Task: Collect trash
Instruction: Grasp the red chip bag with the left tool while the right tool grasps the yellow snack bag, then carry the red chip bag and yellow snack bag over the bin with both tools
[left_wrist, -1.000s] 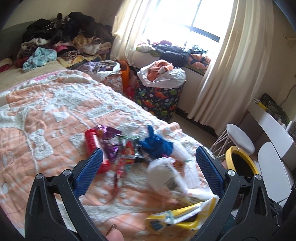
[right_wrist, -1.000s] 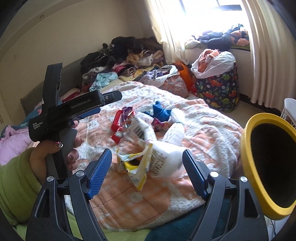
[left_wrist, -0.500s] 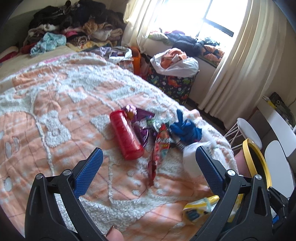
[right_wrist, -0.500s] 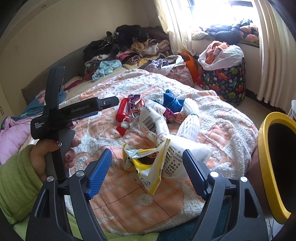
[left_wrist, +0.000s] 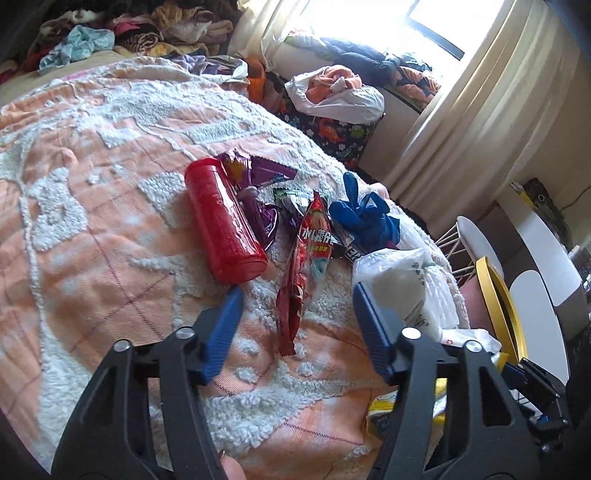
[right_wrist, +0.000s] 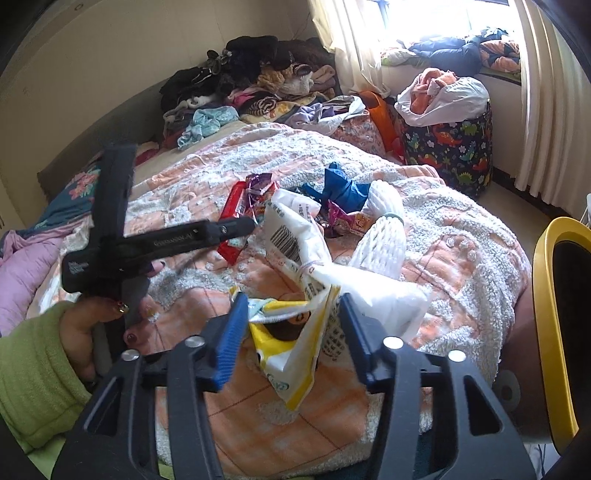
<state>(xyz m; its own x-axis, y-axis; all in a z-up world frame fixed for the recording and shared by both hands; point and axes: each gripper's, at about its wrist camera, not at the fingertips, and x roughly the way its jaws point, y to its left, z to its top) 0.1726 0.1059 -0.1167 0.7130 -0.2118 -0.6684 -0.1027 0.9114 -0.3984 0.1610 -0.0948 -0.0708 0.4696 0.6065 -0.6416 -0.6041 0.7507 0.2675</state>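
Nothing looks collected yet: the red cylindrical canister (left_wrist: 225, 225), long red snack wrapper (left_wrist: 303, 266) and crumpled yellow-white plastic bag (right_wrist: 295, 332) all lie on the peach tufted bed (left_wrist: 110, 221). The left tool (left_wrist: 295, 317) gapes apart around the wrapper's end, gripping nothing. The right tool (right_wrist: 290, 332) stands apart astride the bag, unclamped, with the yellow-rimmed bin (right_wrist: 546, 314) empty-looking nearby.

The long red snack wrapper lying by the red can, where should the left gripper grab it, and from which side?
Probably at the near tail of the red snack wrapper, coming straight down from above. It lies flat and narrow on the blanket, lengthwise between the open left gripper fingers; the red can crowds its upper left.
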